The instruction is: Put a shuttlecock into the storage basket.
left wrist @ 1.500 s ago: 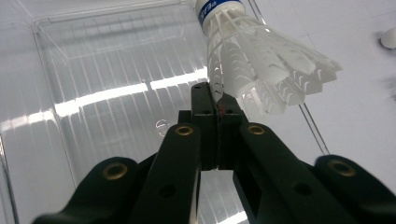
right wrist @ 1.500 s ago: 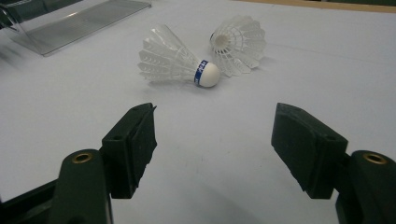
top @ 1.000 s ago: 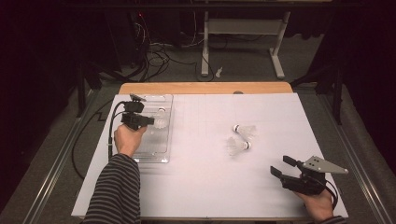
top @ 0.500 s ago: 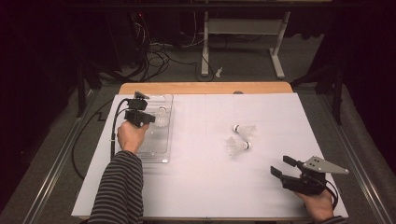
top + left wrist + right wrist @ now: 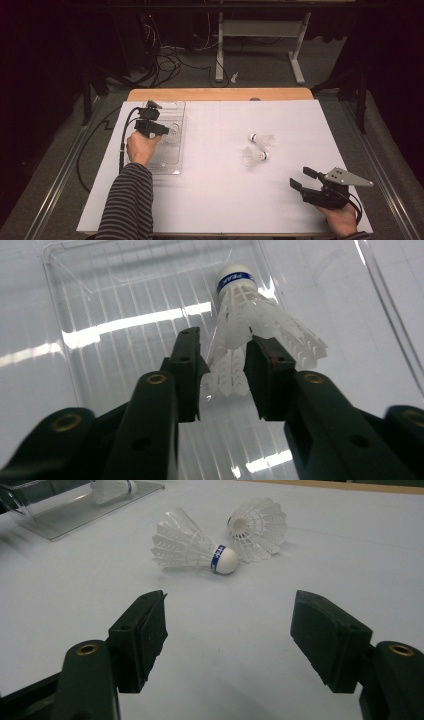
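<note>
- Now the left claw (image 5: 222,372) is over the clear tray (image 5: 170,160) at the counter's (image 5: 215,200) left side; its jaws have just been opening.
- A shuttlecock (image 5: 250,325) lies in the tray with its skirt between those jaws, cork pointing away; the pads do not press it.
- The right claw (image 5: 230,630) rests low near the counter's right front corner, jaws wide apart and holding nothing.
- Two more shuttlecocks (image 5: 255,156) lie just beside each other on the counter, ahead of the right claw.
</note>
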`<state>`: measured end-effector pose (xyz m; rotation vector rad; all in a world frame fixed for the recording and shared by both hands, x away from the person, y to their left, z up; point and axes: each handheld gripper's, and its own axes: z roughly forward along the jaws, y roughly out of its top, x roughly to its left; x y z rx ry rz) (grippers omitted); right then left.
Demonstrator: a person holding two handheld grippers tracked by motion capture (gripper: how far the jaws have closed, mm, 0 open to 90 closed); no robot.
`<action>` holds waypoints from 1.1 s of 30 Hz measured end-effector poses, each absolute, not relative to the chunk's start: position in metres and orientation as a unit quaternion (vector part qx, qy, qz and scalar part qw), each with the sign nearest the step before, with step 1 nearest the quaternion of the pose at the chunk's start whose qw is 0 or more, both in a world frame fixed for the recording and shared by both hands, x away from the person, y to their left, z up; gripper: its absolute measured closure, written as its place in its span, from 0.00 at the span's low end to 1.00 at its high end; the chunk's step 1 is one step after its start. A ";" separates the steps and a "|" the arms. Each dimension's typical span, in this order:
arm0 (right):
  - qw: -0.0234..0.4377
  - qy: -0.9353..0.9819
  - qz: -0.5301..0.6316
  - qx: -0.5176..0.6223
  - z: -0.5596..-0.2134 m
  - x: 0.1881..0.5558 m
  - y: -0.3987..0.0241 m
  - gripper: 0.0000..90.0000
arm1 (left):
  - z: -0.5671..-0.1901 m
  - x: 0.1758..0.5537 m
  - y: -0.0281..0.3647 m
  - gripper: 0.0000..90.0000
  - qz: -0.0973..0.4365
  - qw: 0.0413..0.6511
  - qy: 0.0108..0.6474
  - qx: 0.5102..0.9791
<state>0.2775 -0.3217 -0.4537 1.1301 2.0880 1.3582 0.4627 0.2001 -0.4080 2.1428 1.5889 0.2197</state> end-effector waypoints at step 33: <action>0.206 0.748 0.484 0.405 -0.453 0.276 -0.321 0.35 | -0.385 0.427 0.198 0.46 0.101 0.271 0.564 0.773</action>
